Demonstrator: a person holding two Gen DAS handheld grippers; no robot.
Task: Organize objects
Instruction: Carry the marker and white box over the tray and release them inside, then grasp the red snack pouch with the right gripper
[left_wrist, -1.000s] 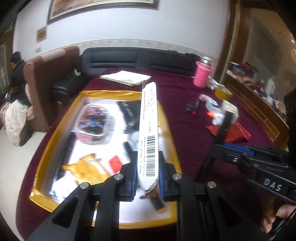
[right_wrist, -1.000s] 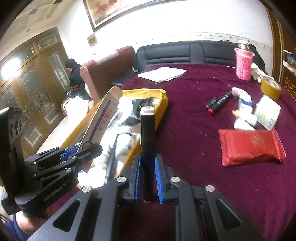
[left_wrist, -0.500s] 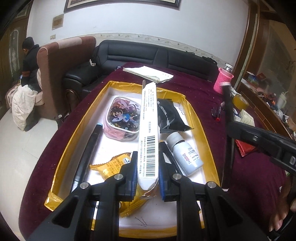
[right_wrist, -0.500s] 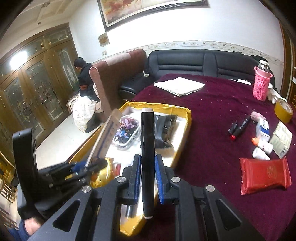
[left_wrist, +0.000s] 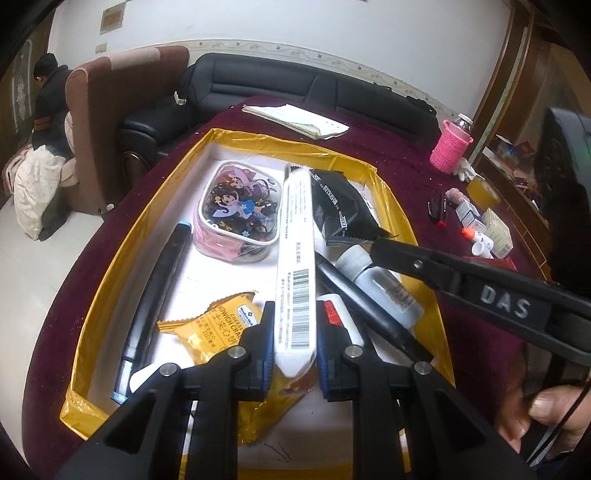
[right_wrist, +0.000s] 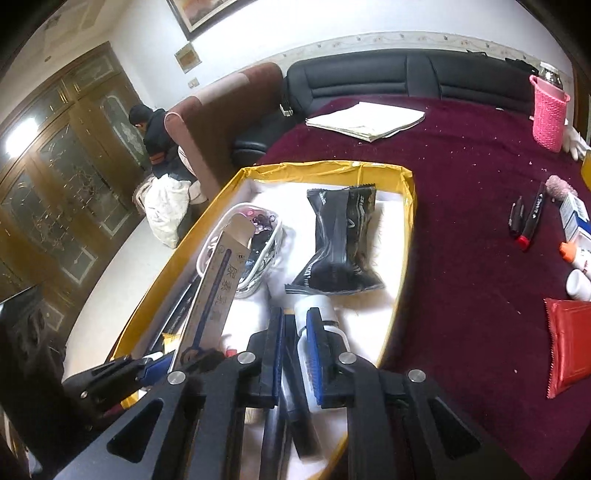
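A gold-rimmed tray with a white floor sits on the maroon cloth. My left gripper is shut on a long white barcoded box, which hangs low over the tray's middle and points away. The right wrist view shows that box at the left. My right gripper is over the tray's near right part, shut on a black stick that looks blurred and runs back toward the camera. From the left wrist view the stick slants beside a white bottle, under the right gripper.
The tray also holds a cartoon pouch, a black packet, a yellow snack packet and a long dark pen-like item. On the cloth lie papers, a pink cup, markers and a red packet.
Both grippers have come in low over the tray, the right one from the open cloth. The black stick, upright before, now leans back toward the right camera. Both grips held.
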